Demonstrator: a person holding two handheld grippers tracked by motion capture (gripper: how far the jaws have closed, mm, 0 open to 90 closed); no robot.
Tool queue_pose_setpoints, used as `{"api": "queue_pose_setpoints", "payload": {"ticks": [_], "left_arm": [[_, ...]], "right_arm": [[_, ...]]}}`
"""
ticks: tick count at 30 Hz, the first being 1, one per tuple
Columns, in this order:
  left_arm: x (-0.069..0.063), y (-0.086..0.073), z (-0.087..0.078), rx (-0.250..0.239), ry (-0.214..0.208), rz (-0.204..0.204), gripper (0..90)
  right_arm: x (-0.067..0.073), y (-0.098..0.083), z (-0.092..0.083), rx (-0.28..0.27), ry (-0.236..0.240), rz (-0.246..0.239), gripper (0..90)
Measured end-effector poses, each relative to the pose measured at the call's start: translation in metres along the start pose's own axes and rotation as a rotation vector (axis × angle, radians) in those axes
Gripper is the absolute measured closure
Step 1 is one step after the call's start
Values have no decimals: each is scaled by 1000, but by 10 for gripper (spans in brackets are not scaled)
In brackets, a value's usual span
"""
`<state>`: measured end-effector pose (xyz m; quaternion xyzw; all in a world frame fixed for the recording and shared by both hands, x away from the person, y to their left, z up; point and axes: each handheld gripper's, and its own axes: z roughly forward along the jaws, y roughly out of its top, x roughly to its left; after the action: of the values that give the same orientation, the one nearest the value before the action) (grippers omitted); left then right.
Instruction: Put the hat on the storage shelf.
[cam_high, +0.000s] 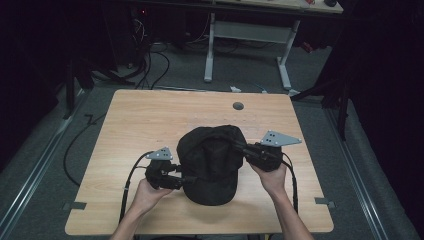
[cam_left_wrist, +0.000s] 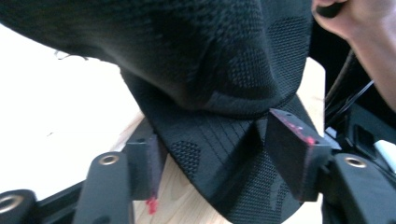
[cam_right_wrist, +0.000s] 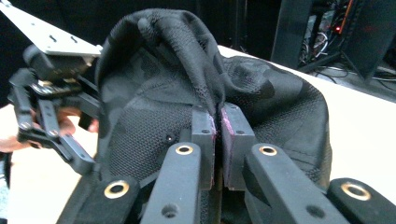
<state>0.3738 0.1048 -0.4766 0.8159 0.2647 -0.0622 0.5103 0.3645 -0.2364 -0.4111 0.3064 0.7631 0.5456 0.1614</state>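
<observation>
A wooden table (cam_high: 150, 120) is seen from above, and a black cap (cam_high: 212, 162) rests near the middle of its near half, its brim toward the person. The cap is flanked by the two grippers, each held in a hand.

The right gripper (cam_right_wrist: 218, 140) is closed on a fold of the cap's mesh crown, the fabric pinched between its two pads and pulled up into a ridge. The left gripper (cam_left_wrist: 219, 158) is held with its jaws apart, one either side of the brim, where brim and crown meet; nothing is clamped by it yet.

Several risks can be judged from this. Only a thin pleat of soft mesh is held by the right gripper, so the fold could be drawn out of the pads if the cap is lifted or tugged sideways. The crown is already crumpled, and a harder pull could distort it further or snag the weave. If the left jaws are closed while off-centre, the stiff, curved brim could be squeezed out from between them, or the cap pushed across the smooth table rather than caught. Opposed pulls from both sides could twist the cap.
</observation>
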Motion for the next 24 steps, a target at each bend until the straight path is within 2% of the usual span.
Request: {"api": "queue_pose_setpoints", "payload": {"ticks": [6, 14, 20, 24], "left_arm": [[1, 1, -2, 21, -22, 13, 522], [-3, 7, -8, 30, -62, 24, 648], [-5, 12, -14, 18, -115, 21, 739], [-6, 14, -18, 14, -149, 25, 800]], "right_arm": [[-3, -2, 1, 8, -18, -24, 854], [-4, 0, -2, -16, -7, -36, 851], [-1, 10, -6, -28, -4, -66, 848], [0, 14, -7, -31, -5, -67, 839]]}}
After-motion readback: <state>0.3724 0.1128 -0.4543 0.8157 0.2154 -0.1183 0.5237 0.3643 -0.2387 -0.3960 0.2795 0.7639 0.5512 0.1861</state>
